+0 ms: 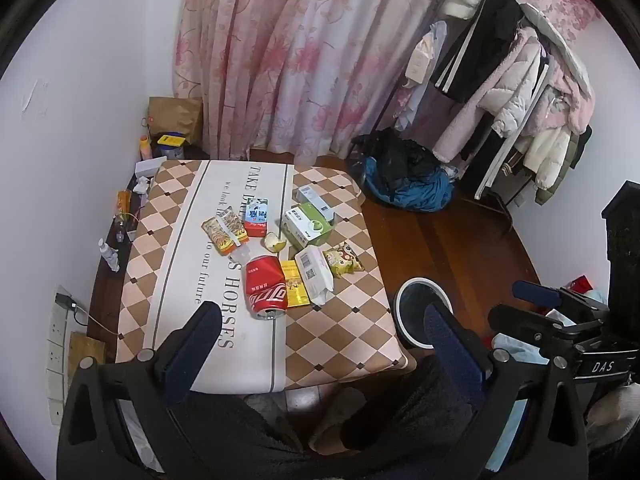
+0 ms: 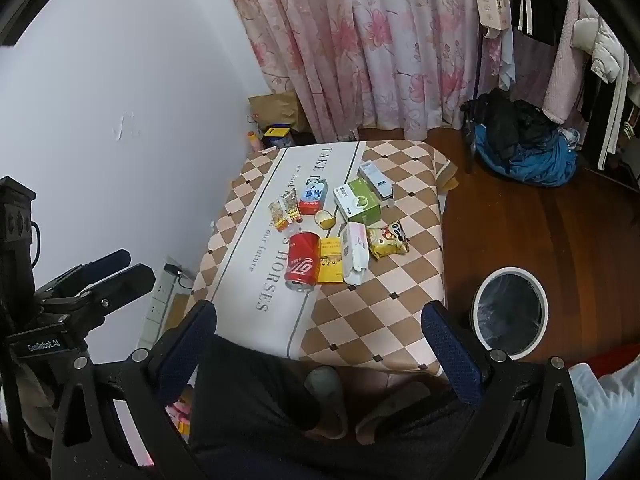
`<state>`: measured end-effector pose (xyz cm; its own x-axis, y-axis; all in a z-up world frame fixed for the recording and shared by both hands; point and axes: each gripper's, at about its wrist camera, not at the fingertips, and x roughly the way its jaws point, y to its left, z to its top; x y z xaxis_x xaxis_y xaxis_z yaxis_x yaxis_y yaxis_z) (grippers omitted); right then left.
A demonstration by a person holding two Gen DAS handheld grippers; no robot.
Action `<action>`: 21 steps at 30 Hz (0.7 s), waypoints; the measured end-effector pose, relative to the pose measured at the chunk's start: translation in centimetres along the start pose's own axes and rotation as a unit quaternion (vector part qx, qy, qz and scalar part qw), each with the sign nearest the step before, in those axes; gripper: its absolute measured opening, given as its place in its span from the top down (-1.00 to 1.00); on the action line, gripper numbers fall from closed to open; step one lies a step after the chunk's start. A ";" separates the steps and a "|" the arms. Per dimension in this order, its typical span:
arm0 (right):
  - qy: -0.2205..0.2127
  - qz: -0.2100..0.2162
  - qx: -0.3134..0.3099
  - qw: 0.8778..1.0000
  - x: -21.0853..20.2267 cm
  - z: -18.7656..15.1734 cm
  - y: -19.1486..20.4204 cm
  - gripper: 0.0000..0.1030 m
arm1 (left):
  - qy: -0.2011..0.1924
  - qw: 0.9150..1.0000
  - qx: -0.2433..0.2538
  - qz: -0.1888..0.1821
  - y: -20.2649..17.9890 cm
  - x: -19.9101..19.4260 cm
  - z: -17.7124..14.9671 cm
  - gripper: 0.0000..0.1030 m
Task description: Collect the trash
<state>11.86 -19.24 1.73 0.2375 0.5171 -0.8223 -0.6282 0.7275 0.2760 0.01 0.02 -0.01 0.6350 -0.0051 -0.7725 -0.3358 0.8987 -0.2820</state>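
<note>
Both the left gripper (image 1: 320, 344) and right gripper (image 2: 320, 340) hang spread and empty at the table's near edge. Beyond them the red can (image 1: 266, 290) lies on its side, mouth toward them, long axis running near-to-far; the left gripper is nearer. The bin (image 2: 510, 312) stands on the floor right.

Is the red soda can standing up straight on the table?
No, the red soda can lies on its side on the checkered table, its open top facing the near edge, beside a yellow packet.
</note>
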 end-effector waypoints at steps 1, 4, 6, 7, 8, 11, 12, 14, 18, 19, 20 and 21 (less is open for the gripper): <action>-0.003 0.003 0.000 1.000 0.0 0.0 0.0 -1.00 | 0.000 1.000 0.000 0.000 0.0 0.0 0.0 -1.00; -0.002 0.001 0.000 1.000 0.1 0.1 0.1 -1.00 | 0.000 1.000 0.000 -0.001 0.0 0.0 0.0 -1.00; -0.001 -0.001 -0.001 1.000 0.1 0.1 0.2 -1.00 | -0.001 1.000 0.000 -0.002 0.0 0.0 0.0 -1.00; -0.001 -0.001 0.000 1.000 0.2 0.1 0.2 -1.00 | -0.001 1.000 0.000 -0.004 0.0 0.0 0.0 -1.00; -0.001 0.000 0.000 1.000 0.2 0.1 0.2 -1.00 | -0.001 1.000 -0.001 -0.007 0.0 0.1 0.1 -1.00; 0.000 0.001 0.000 1.000 0.6 0.3 0.4 -1.00 | 0.001 1.000 -0.007 -0.025 0.7 -0.4 0.5 -1.00; -0.001 0.002 0.000 1.000 0.5 0.2 0.2 -1.00 | 0.002 1.000 -0.008 -0.029 0.7 -0.4 0.7 -1.00; -0.001 0.004 0.001 1.000 0.4 0.3 0.6 -1.00 | 0.004 0.999 -0.010 -0.037 1.0 -0.3 1.0 -1.00; -0.002 0.007 0.001 1.000 0.8 0.5 0.8 -1.00 | 0.002 0.999 -0.009 -0.047 0.5 -0.3 0.7 -1.00; -0.002 0.008 0.000 1.000 0.7 0.6 0.7 -1.00 | 0.001 0.999 -0.008 -0.049 0.6 -0.3 0.6 -1.00; -0.004 0.010 0.002 1.000 0.6 0.6 0.5 -1.00 | 0.001 0.999 -0.006 -0.050 0.5 -0.3 0.7 -1.00; -0.008 0.013 0.004 1.000 0.4 0.5 0.1 -1.00 | 0.000 0.999 -0.005 -0.050 0.5 -0.5 0.7 -1.00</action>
<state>12.28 -18.71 1.69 0.2326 0.5423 -0.8074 -0.6282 0.7175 0.3009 -0.01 0.77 0.58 0.6659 -0.0949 -0.7400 -0.2773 0.8893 -0.3636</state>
